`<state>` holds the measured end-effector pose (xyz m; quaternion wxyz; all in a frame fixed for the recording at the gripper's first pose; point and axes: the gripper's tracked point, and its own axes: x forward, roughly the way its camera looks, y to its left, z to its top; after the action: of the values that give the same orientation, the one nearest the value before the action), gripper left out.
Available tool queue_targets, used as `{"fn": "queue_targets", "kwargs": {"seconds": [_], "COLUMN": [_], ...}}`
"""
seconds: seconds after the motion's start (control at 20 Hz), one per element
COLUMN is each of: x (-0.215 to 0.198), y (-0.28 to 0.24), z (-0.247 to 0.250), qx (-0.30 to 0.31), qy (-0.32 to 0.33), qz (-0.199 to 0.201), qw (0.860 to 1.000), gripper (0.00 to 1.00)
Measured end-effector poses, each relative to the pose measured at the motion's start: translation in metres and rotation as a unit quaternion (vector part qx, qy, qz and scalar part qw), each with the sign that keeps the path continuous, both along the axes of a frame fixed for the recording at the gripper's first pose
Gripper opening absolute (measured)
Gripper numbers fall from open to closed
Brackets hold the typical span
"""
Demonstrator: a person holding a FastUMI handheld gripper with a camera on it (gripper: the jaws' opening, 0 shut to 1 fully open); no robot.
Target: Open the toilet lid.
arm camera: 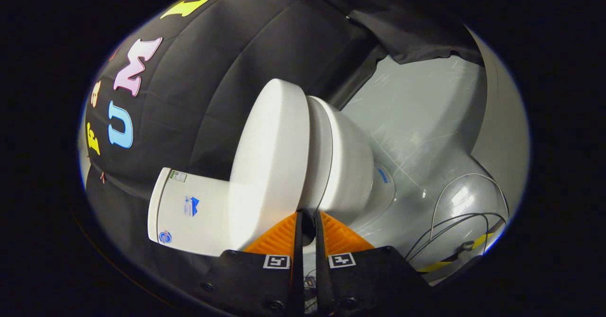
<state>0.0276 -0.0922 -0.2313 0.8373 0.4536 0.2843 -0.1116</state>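
The claw (307,222) is nearly clenched, empty, just short of the toilet (341,165); the lid (270,151) ahead looks closed, lifting left.

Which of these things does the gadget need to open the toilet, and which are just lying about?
For the job:
- lid, closed over the seat
- toilet bowl
- gripper, fingers nearly together at the lid's edge

Just lying about:
- tank
- cables on the floor

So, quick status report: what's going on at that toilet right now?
Gripper nearly shut, at white toilet lid rim. Lid seemingly closed against bowl. Nothing in the way.
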Motion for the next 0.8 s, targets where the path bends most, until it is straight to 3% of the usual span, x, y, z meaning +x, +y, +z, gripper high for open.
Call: {"fn": "queue_targets", "kwargs": {"seconds": [0.1, 0.15, 0.8], "x": [0.013, 0.011, 0.002], "y": [0.003, -0.007, -0.003], "z": [-0.019, -0.004, 0.012], "qx": [0.007, 0.02, 0.007], "qy": [-0.004, 0.0, 0.005], "qz": [-0.008, -0.013, 0.0], "qw": [1.0, 1.0, 1.0], "gripper": [0.1, 0.06, 0.05]}}
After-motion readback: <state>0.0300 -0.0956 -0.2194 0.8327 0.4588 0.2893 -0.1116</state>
